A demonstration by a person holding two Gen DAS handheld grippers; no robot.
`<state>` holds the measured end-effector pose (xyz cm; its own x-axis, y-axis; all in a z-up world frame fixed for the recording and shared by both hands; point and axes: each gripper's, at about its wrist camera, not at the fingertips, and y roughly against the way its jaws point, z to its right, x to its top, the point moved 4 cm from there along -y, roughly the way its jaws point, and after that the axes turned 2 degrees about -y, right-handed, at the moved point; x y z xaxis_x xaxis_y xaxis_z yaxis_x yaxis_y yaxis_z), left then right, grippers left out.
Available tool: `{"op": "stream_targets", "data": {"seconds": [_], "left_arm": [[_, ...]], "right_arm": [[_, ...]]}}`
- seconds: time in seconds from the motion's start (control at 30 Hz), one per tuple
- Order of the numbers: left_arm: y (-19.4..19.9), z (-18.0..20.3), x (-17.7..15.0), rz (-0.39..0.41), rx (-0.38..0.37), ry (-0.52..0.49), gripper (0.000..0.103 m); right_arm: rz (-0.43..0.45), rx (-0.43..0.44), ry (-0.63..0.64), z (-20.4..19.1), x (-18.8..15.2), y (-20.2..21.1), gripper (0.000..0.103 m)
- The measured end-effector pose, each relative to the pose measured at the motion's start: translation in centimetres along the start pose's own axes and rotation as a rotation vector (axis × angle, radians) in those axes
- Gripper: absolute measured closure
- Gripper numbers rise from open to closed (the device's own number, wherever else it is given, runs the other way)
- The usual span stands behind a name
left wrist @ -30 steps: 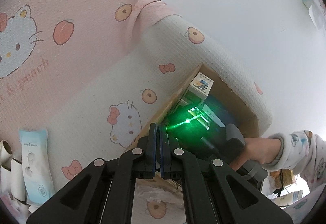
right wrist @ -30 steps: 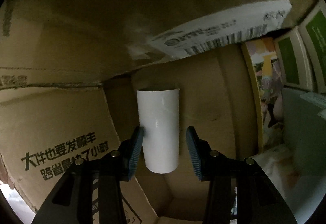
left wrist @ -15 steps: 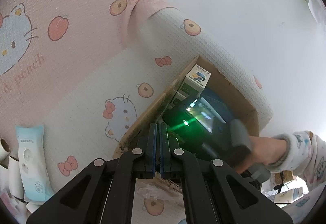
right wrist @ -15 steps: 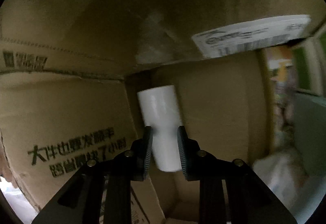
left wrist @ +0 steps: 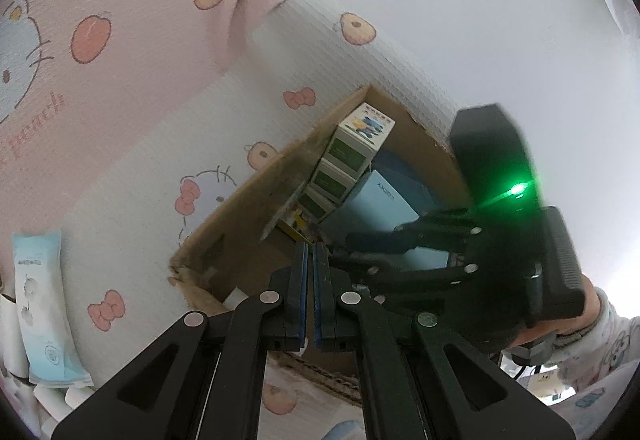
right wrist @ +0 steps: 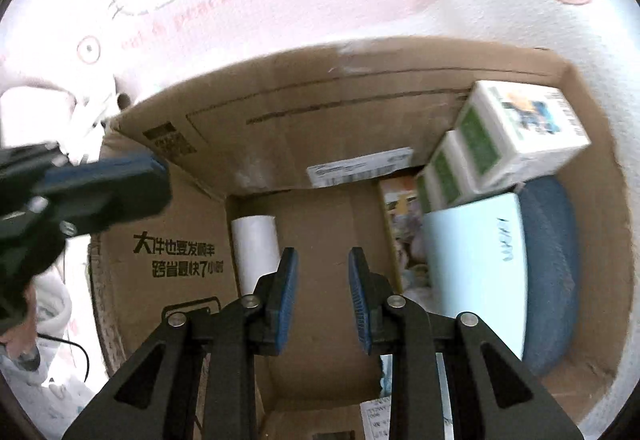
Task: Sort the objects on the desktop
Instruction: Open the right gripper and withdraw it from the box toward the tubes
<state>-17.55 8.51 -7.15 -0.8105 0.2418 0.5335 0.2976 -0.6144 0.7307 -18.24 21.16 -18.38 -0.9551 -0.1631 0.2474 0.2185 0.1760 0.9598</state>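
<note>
A cardboard box [right wrist: 280, 112] lies on the Hello Kitty cloth. Inside it a white roll [right wrist: 256, 248] stands in the far left corner. My right gripper [right wrist: 322, 292] is open and empty, above the box floor, just right of the roll and apart from it. In the left wrist view the box [left wrist: 240, 224] is ahead, and my left gripper [left wrist: 310, 292] is shut and empty in front of its rim. The right gripper [left wrist: 384, 248] shows there, raised over the box.
Green-and-white cartons [right wrist: 516, 136], a pale blue box [right wrist: 476, 272] and a dark blue object [right wrist: 552, 272] fill the box's right side. A pale blue packet [left wrist: 40, 304] and several white rolls [left wrist: 12, 344] lie on the cloth at the left.
My right gripper let go of the white roll, opened and pulled back up out of the box. The roll stays in the corner. The left gripper stayed shut.
</note>
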Motion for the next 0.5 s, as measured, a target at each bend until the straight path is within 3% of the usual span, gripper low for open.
{"op": "stream_targets", "data": {"seconds": [0.1, 0.3, 0.37, 0.5], "left_arm": [[0.1, 0.7, -0.1, 0.015, -0.001, -0.021, 0.103], [0.6, 1.4, -1.0, 0.049, -0.031, -0.036, 0.103], [0.8, 1.1, -1.5, 0.048, -0.051, -0.01, 0.103], [2.6, -0.1, -3.0, 0.078, -0.17, 0.121, 0.103]], "right_arm": [[0.067, -0.039, 0.004, 0.1, -3.8, 1.2, 0.081], [0.151, -0.101, 0.063, -0.6, -3.3, 1.4, 0.081], [0.154, -0.091, 0.074, -0.8, -3.4, 2.8, 0.081], [0.159, -0.085, 0.1, -1.7, -4.0, 3.5, 0.081]]}}
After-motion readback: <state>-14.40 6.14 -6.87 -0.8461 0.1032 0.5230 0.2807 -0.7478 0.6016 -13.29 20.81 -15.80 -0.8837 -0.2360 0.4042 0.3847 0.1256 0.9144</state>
